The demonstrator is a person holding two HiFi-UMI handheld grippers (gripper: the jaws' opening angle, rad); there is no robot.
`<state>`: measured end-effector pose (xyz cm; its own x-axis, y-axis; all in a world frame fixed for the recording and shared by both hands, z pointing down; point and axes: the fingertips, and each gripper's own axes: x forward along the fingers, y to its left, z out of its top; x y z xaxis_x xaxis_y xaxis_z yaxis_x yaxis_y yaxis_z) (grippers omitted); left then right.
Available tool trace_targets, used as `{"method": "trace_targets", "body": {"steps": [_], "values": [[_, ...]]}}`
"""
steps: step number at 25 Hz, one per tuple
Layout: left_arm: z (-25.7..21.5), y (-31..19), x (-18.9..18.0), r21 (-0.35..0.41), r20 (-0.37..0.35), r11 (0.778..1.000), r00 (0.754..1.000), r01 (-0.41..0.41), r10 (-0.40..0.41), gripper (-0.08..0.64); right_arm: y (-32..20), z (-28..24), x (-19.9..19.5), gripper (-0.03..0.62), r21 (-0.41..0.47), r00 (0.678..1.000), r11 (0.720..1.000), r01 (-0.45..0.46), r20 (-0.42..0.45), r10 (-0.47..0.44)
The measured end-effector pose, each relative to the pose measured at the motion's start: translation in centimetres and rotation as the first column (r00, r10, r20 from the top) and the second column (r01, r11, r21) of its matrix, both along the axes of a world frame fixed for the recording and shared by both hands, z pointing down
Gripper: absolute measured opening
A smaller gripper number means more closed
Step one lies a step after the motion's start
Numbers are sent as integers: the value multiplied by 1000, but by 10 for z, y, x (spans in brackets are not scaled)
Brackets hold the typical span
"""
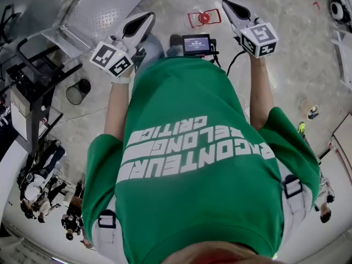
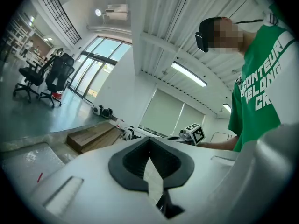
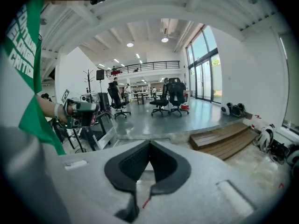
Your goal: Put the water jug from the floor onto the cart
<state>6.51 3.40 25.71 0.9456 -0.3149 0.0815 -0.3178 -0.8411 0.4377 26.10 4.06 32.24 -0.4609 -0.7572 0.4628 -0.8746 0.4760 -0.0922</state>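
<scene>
Closest to you is your green shirt (image 1: 192, 164), with both bare forearms reaching out ahead of it. Your left claw (image 1: 147, 16) and your right claw (image 1: 226, 4) are held out over the pale floor (image 1: 286, 65), well apart from each other. Each has its dark pads pressed together with nothing between them. The left one points about level, the right one tips somewhat downward. A small screen (image 1: 196, 43) sits between your forearms, just in front of the shirt. Beyond it, between the two claws, a red-outlined square with a red round piece in its middle (image 1: 204, 18) lies on the floor. I cannot tell whether that is the water jug, and no view shows a jug plainly. To your left a black bin (image 1: 78, 91) stands on the floor beside a black-framed rack (image 1: 33, 81), with a ribbed metal plate (image 1: 104, 4) farther out. The right gripper view looks past wooden steps (image 3: 224, 141) to black office chairs (image 3: 170, 94) on a glossy grey floor, with tall windows (image 3: 205, 64) behind them.
</scene>
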Motion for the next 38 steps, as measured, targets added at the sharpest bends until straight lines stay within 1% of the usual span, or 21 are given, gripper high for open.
{"method": "trace_targets", "body": {"steps": [3, 7, 12, 14, 17, 19, 21, 25, 28, 29, 31, 34, 38], "values": [[3, 1, 25, -13, 6, 997, 997, -75, 76, 17, 13, 9, 15, -8, -19, 998, 998, -60, 2, 60], [25, -7, 45, -31, 15, 994, 994, -108, 109, 17, 13, 22, 28, -8, -28, 996, 995, -92, -6, 92], [73, -16, 67, -113, 74, 981, 983, -157, 166, 17, 15, 56, 43, -8, -78, 987, 985, -157, -30, 155], [96, -21, 77, -146, 97, 974, 978, -171, 186, 17, 14, 74, 52, -8, -101, 981, 976, -195, -40, 192], [135, -29, 91, -198, 122, 965, 973, -170, 197, 17, 12, 111, 65, -8, -146, 970, 959, -242, -45, 238], [156, -25, 99, -226, 122, 957, 970, -179, 211, 15, 20, 135, 70, -8, -166, 964, 950, -265, -53, 260], [177, -16, 108, -257, 105, 947, 969, -191, 224, 15, 29, 158, 73, -8, -175, 961, 945, -277, -70, 269], [225, 4, 121, -345, 73, 918, 970, -194, 233, 15, 31, 211, 75, -8, -204, 962, 941, -271, -85, 259], [257, 13, 136, -366, 48, 891, 951, -268, 306, 15, 29, 243, 76, -8, -207, 947, 924, -321, -89, 309], [266, 16, 141, -365, 47, 886, 944, -287, 325, 15, 28, 254, 75, -8, -207, 945, 922, -326, -91, 314], [286, 22, 150, -365, 56, 883, 940, -295, 338, 15, 29, 275, 74, -8, -207, 946, 924, -323, -91, 310], [319, 32, 158, -392, 63, 871, 936, -297, 347, 15, 42, 304, 77, -8, -227, 934, 906, -358, -108, 342], [357, 28, 159, -422, 79, 863, 937, -277, 339, 12, 40, 339, 82, -8, -245, 926, 893, -377, -127, 356]]}}
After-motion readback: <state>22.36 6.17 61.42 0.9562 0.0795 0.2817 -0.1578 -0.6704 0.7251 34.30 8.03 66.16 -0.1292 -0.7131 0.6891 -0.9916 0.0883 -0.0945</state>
